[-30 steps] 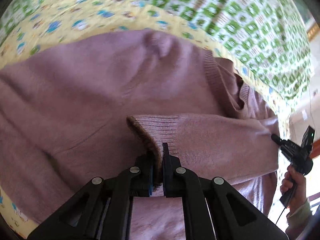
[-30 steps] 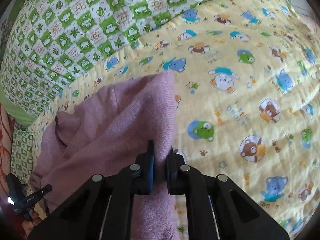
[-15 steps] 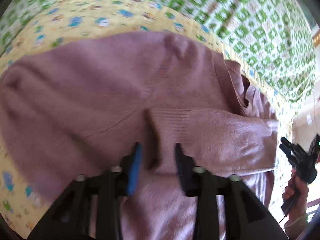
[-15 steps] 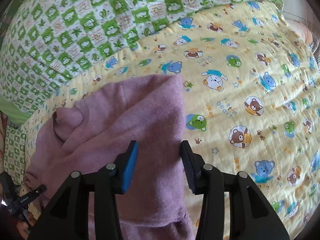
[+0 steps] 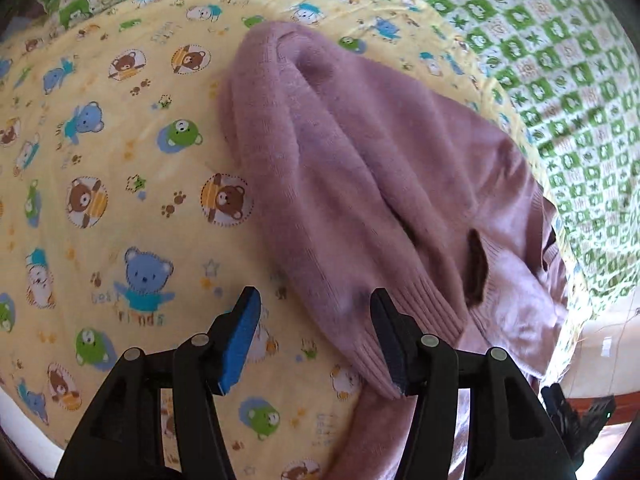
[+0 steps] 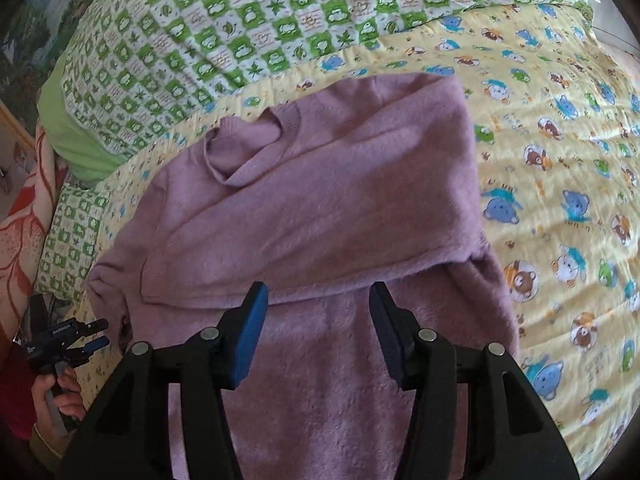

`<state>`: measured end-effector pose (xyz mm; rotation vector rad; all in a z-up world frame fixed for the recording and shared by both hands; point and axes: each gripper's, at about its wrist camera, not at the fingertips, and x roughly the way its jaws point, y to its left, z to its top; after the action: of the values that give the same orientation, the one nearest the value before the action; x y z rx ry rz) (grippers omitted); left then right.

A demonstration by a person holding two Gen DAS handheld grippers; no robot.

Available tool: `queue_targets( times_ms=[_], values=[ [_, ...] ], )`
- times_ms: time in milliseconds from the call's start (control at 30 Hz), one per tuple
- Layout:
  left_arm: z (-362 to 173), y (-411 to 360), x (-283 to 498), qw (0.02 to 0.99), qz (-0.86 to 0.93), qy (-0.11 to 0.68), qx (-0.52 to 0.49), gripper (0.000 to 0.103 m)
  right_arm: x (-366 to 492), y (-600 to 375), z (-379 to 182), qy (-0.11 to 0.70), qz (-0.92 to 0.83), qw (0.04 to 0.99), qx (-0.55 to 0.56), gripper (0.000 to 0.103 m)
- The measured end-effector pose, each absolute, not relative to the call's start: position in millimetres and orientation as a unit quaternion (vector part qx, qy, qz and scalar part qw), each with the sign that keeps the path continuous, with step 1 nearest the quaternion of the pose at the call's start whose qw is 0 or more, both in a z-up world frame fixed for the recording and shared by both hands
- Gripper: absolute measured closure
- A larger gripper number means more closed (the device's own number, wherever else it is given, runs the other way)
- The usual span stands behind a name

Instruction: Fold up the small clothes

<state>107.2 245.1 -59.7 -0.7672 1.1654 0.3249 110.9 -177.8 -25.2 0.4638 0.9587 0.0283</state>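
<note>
Two quilts cover the bed: a yellow cotton quilt with bear prints (image 5: 120, 200) fills the left of the left wrist view, and a green-and-white checked quilt (image 5: 560, 60) the upper right. Between them lies the mauve knitted sweater (image 5: 360, 160), partly folded. One second ago both grippers pinched it. Now the left gripper (image 5: 316, 320) and the right gripper (image 6: 318, 308) have just been opening; their jaws stand wide, holding nothing.

sweater (image 6: 320, 208) on quilt (image 6: 560, 160), folded
</note>
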Motion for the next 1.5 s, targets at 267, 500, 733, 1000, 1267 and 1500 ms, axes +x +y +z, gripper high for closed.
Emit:
queue_targets(
  times_ms=[267, 500, 733, 1000, 1267, 1500],
  values=[
    [-43, 224, 125, 0.796, 0.127, 0.508, -0.303, 0.098, 110, -157, -18, 0.456, 0.032, 0.865, 0.208, 0.049],
    [38, 160, 149, 0.845, 0.023, 0.465, -0.262, 0.099, 107, -164, -15, 0.439, 0.022, 0.871, 0.220, 0.049],
    [64, 43, 212, 0.848, -0.113, 0.471, -0.215, 0.099, 104, -174, -17, 0.435, 0.016, 0.868, 0.237, 0.049],
    [-24, -69, 278, 0.800, -0.169, 0.559, -0.139, 0.097, 95, -202, -24, 0.433, -0.012, 0.863, 0.259, 0.049],
    [-38, -49, 252, 0.783, -0.171, 0.582, -0.137, 0.057, 91, -216, -31, 0.435, -0.017, 0.858, 0.272, 0.049],
    [-14, 55, 194, 0.833, -0.025, 0.540, -0.118, 0.040, 98, -169, -24, 0.421, 0.064, 0.878, 0.217, 0.028]
  ],
)
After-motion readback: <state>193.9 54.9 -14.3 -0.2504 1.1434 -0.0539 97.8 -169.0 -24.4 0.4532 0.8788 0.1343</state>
